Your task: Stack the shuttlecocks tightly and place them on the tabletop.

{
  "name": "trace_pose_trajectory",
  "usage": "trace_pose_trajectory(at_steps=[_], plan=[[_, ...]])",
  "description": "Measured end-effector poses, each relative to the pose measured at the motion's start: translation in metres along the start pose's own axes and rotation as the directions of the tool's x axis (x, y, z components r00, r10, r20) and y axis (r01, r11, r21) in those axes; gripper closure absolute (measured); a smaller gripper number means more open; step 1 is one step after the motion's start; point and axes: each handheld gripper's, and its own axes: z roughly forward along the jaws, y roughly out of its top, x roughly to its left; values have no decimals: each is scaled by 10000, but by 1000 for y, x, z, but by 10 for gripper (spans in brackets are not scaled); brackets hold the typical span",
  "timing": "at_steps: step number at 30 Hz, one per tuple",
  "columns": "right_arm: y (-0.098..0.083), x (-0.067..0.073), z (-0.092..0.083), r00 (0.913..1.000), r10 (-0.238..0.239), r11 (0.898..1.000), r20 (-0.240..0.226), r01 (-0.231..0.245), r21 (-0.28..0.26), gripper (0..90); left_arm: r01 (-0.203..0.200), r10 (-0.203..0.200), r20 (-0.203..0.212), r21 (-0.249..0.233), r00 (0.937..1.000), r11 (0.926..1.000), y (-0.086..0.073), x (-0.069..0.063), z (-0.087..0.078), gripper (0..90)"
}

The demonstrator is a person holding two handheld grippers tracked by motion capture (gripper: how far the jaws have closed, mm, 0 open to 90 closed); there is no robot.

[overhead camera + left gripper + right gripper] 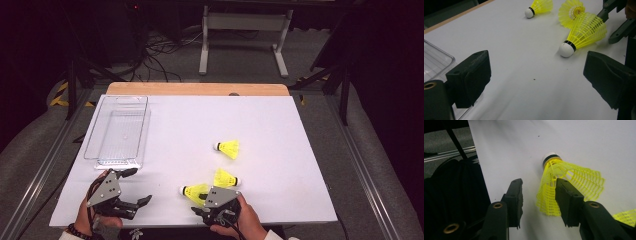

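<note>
On white table [260,120], three yellow shuttlecocks [229,148], dark room

We saw the nearest shuttlecock [194,191] lying on its side near the table's front edge, its white cork tip ringed in black and its yellow mesh skirt flaring away from it. Its skirt lay between two black jaws. A second shuttlecock [226,178] lay just beside it, and a third shuttlecock [228,148] farther back.
</note>
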Motion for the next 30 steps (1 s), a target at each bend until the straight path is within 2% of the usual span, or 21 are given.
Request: trace_pose_trajectory(at_steps=[7,10,14,17,18,19,20,22,23,25,26,27,29,30], plan=[[3,-1,1,10000,-25,10000,67,25,-43,587,-38,38,20,41,10000,10000,0,0,0,86],[3,0,0,10000,-38,10000,58,38,-18,586,-23,22,156,81,9999,10000,0,-2,3,96],[3,-1,-3,10000,-54,10000,60,55,-80,574,-208,182,677,383,9975,9991,3,-6,14,144],[2,-2,-7,10000,-39,9999,39,40,-124,570,-555,458,1205,783,9917,9954,8,-11,29,183],[2,-2,-9,10000,-33,9999,47,34,-128,568,-727,578,1466,985,9875,9925,12,-13,37,186],[2,-2,-9,10000,-33,9999,47,34,-128,568,-727,578,1466,985,9875,9925,12,-13,37,206],[2,-2,-10,10000,-17,9999,44,18,-169,568,-946,702,1734,1365,9823,9861,15,-15,47,206],[2,-3,-14,10000,-20,9998,70,21,-183,560,-1433,1027,2206,1770,9699,9737,20,-18,60,209],[1,-3,-16,10000,14,9998,51,-13,-207,554,-1543,1085,2300,1916,9671,9693,23,-20,65,210],[0,-3,-20,10000,37,9997,37,-37,-229,550,-1825,1214,2637,2212,9569,9580,28,-22,75,210],[-1,-4,-22,10000,41,9997,26,-40,-237,550,-2080,1412,2739,2328,9513,9500,32,-23,80,211],[-2,-4,-24,10000,57,9996,74,-55,-263,549,-2152,1385,2962,2442,9450,9455,36,-23,85,212],[-3,-4,-28,9999,90,9993,68,-87,-366,546,-2328,1470,3139,2564,9380,9381,40,-24,93,227],[-3,-4,-30,10000,60,9993,79,-57,-369,547,-2461,1506,3281,2724,9326,9302,42,-25,98,229]])
